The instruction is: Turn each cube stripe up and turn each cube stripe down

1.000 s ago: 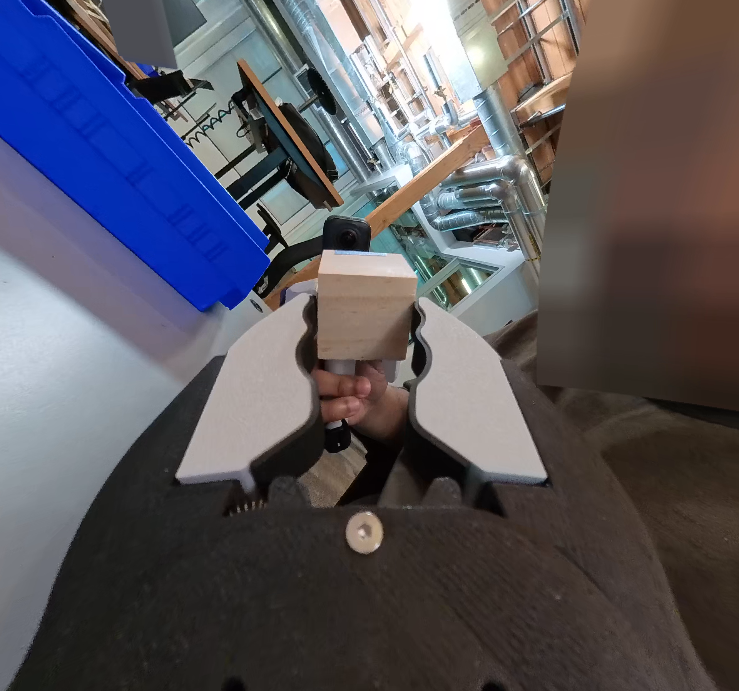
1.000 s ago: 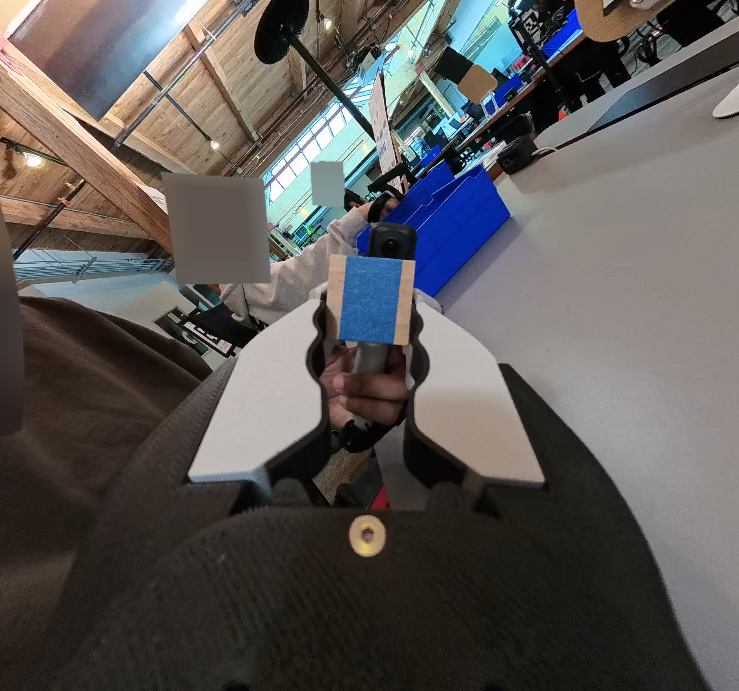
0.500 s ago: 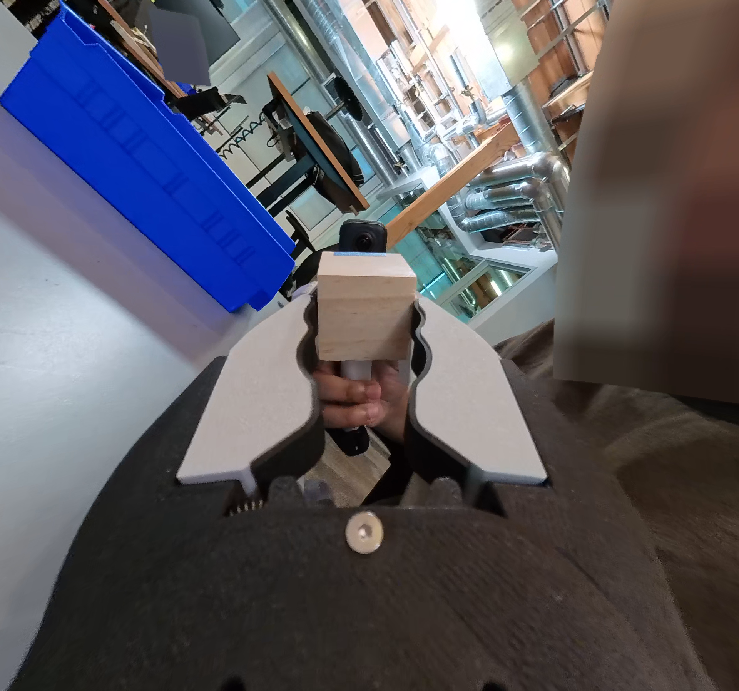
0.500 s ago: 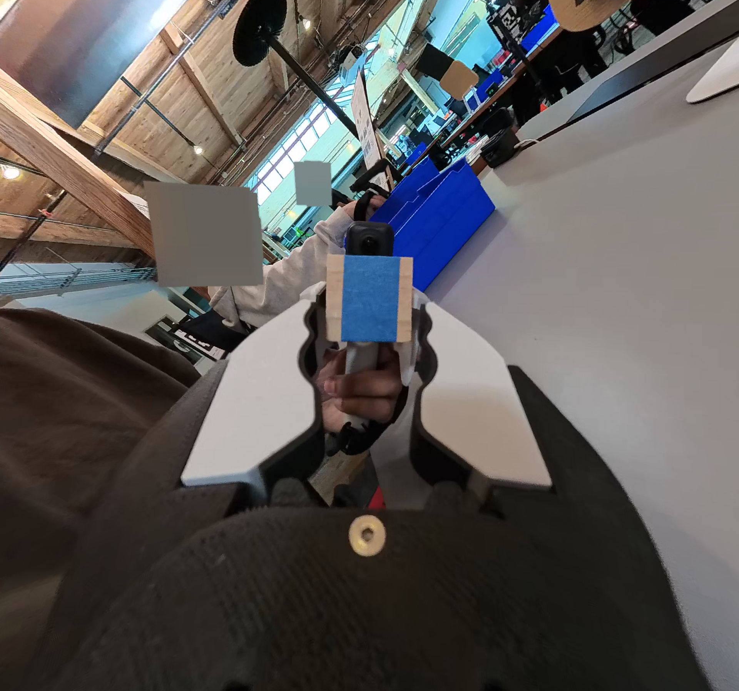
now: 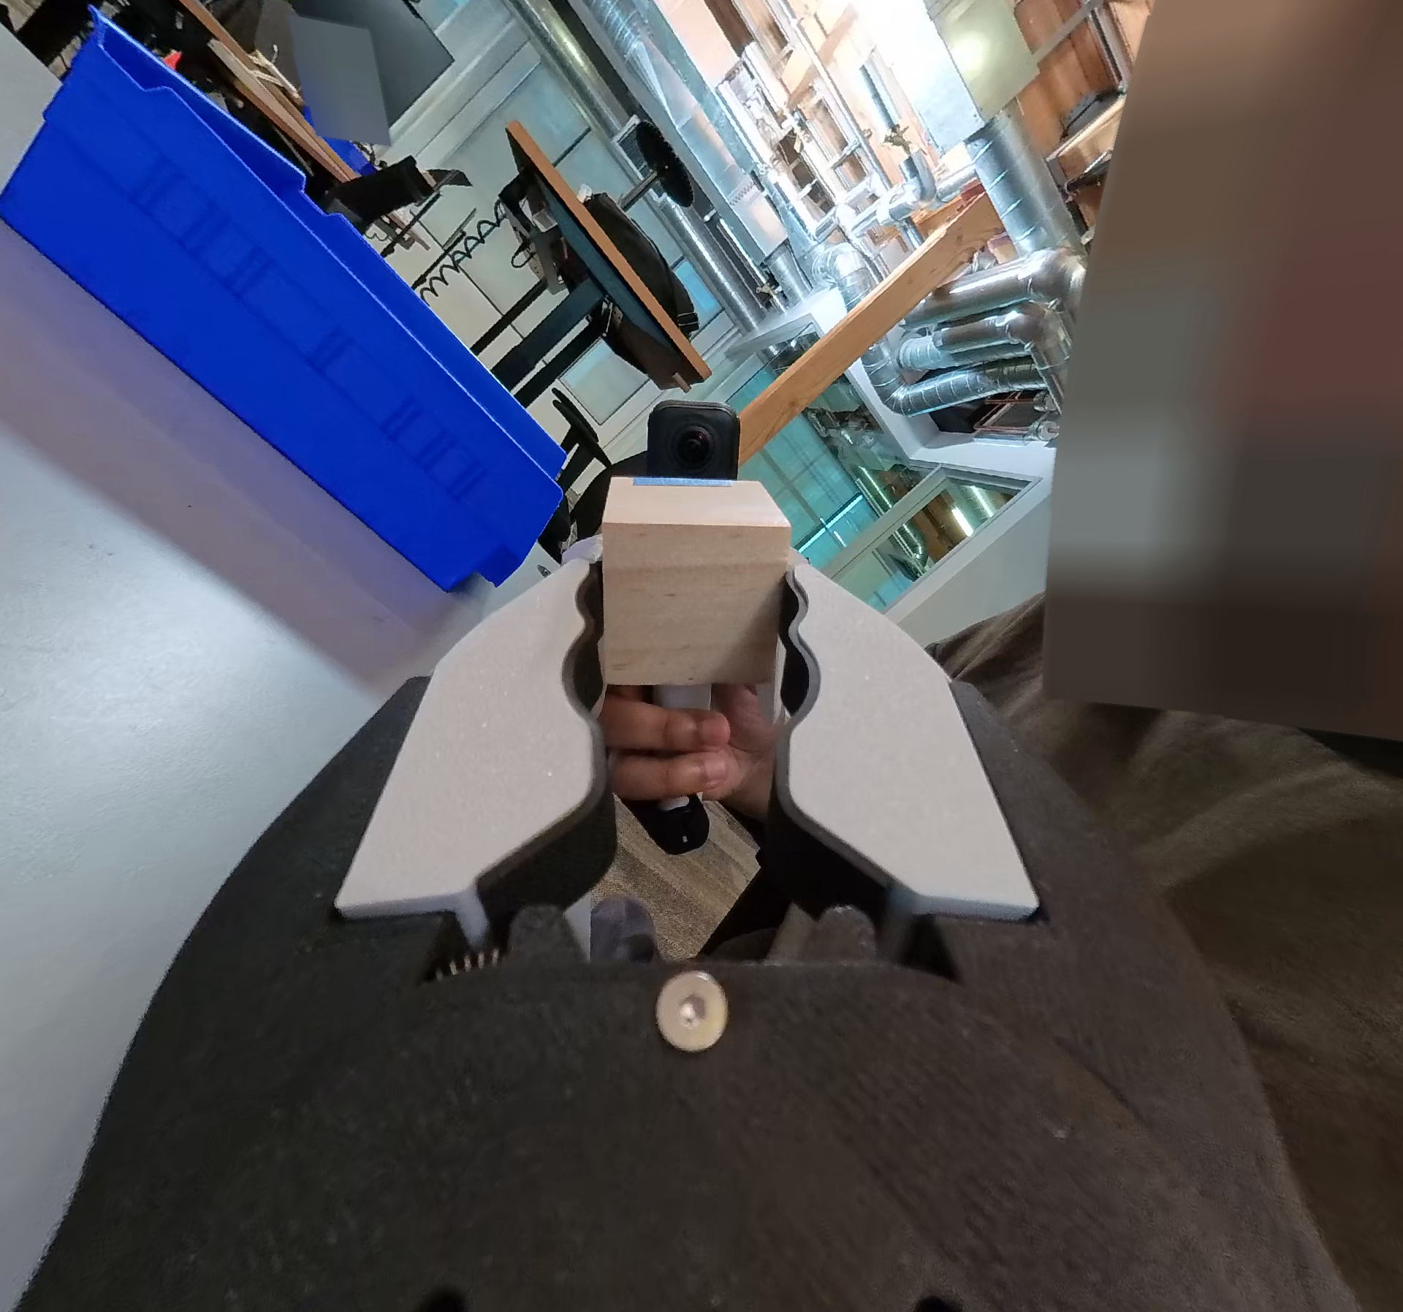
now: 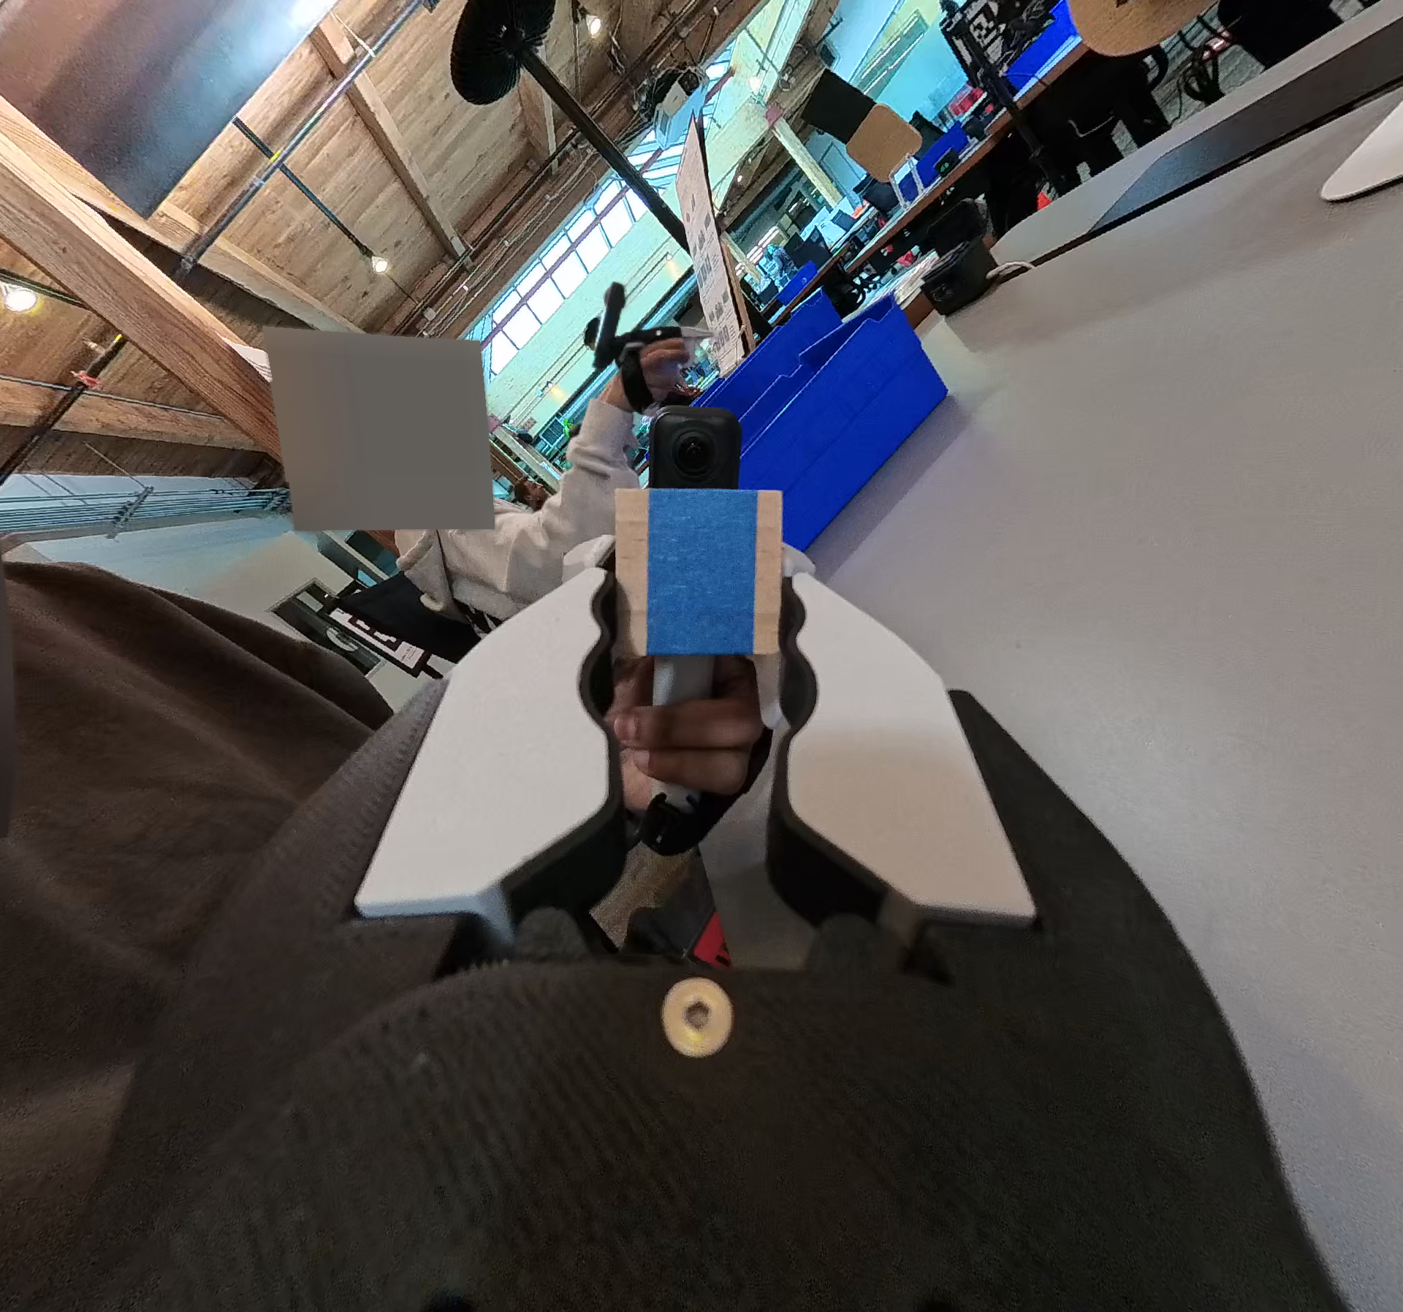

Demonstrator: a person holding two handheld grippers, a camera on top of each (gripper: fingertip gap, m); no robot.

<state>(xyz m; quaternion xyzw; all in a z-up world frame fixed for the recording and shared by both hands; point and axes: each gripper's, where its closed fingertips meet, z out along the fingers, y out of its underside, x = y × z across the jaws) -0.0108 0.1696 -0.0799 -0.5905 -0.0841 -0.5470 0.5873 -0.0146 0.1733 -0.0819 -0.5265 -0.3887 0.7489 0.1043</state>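
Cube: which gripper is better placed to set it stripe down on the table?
Left, probably. Both look closed on the cube; the blue stripe faces the right gripper, away from the left gripper. Tipping left toward the table would land stripe down.

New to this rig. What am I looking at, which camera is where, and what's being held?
No robot arm: a person holds two handheld grippers, each with a camera looking along its two fingers. The left wrist view shows the left gripper shut on a wooden cube. The right wrist view shows the right gripper around the same cube from the opposite side, facing its blue stripe; whether it grips is unclear. Each view shows the other gripper's camera and a hand behind the cube. A blue bin sits on the grey table.
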